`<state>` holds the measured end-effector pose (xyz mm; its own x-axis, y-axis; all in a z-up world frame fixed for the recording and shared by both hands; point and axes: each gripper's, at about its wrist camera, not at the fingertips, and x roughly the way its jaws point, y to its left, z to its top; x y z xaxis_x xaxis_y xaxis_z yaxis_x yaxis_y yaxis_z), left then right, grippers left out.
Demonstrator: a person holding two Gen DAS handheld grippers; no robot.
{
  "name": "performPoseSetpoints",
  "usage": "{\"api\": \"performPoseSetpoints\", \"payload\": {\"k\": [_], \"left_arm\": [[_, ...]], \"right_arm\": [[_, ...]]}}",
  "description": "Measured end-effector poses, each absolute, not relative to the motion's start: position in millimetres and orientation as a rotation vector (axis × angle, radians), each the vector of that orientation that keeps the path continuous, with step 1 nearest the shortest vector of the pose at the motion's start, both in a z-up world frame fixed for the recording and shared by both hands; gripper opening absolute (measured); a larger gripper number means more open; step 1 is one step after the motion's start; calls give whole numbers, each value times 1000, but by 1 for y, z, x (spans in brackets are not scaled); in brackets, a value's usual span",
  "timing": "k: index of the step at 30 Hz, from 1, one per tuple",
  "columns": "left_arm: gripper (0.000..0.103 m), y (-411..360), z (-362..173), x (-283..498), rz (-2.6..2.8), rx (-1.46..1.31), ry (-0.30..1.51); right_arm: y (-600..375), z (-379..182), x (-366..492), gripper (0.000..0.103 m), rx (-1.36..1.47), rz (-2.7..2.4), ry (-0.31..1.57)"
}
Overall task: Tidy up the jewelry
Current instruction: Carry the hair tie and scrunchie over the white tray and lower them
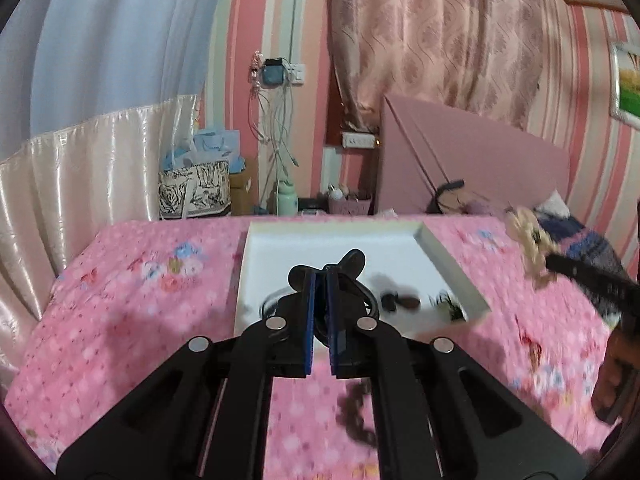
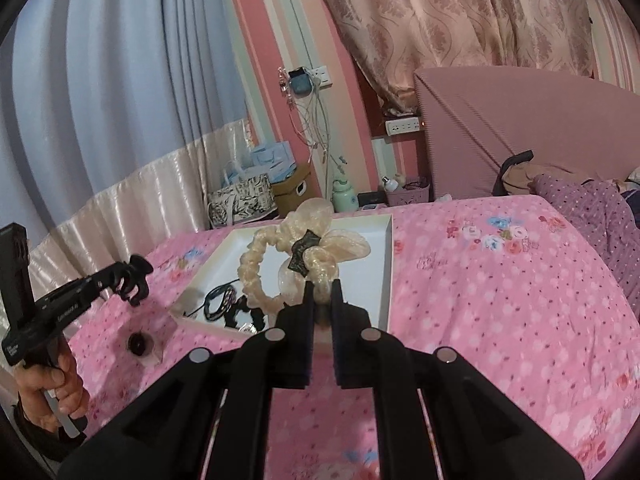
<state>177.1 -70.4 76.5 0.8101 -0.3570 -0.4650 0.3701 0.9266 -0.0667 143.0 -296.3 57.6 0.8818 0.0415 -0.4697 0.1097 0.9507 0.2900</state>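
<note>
The left gripper point(image 1: 319, 276) was clenched on a black plastic claw hair clip point(image 1: 348, 263), held in the air above the shallow white rectangular tray point(image 1: 452, 268) that lay on the pink floral bedspread point(image 1: 140, 304). The right gripper point(image 2: 322, 286) was clamped on the gathered band of a cream, ruffled fabric scrunchie with a gauzy bow and a small black tag point(image 2: 304, 246), which hung over the same tray. In the tray's near corner lay a dark tangle of black hair ties and small clips point(image 2: 224, 304), and a small dark round piece in clear wrapping point(image 2: 139, 345) sat on the bedspread just outside the tray. From here the claw clip could likely twist or spring out, since the pads pinched only a narrow part of it and its smooth plastic offered little friction. The scrunchie's loose loop might swing and snag the tray's rim or drag the tangled ties when lowered. With both tools near each other over one tray, they could also collide. White lettering showed on the side of the left tool's body in the right wrist view, but it was too blurred to read; the scrunchie's tag was likewise illegible.
</note>
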Motion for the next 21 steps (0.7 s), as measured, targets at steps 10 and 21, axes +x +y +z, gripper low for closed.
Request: {"api": "performPoseSetpoints", "payload": {"k": [10, 21], "left_arm": [[3, -82, 33, 239, -300, 33, 539], [3, -94, 3, 253, -238, 98, 542]], "right_arm": [[-285, 35, 191, 7, 291, 31, 468], [-261, -7, 230, 7, 154, -45, 531]]}}
